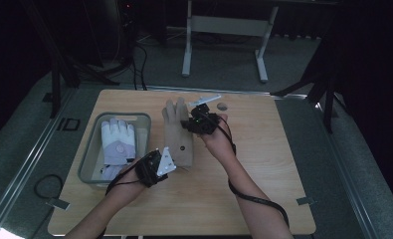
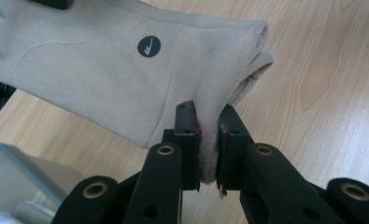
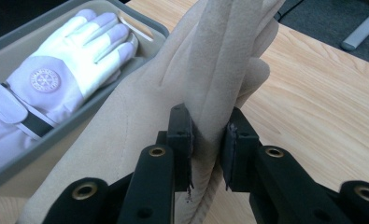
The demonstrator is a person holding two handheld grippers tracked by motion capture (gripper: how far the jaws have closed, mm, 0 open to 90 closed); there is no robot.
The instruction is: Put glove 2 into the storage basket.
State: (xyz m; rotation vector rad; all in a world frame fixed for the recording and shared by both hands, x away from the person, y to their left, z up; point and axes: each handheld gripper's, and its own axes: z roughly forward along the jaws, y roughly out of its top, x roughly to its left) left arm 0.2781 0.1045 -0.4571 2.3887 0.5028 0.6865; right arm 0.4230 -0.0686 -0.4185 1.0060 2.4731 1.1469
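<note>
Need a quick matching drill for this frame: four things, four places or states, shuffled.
Things:
1. beige fabric glove
2. white glove with round emblem
3. left gripper
4. right gripper

States:
A. lying in the grey plastic bin
B. clamped on the glove's cuff edge
C. pinched at both ends
D. clamped on a glove finger

Pairs: 1-C, 2-A, 3-B, 4-D

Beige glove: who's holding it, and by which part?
Both hold the beige glove. The left gripper is shut on its cuff edge, and the right gripper pinches the bunched glove fingers.
</note>
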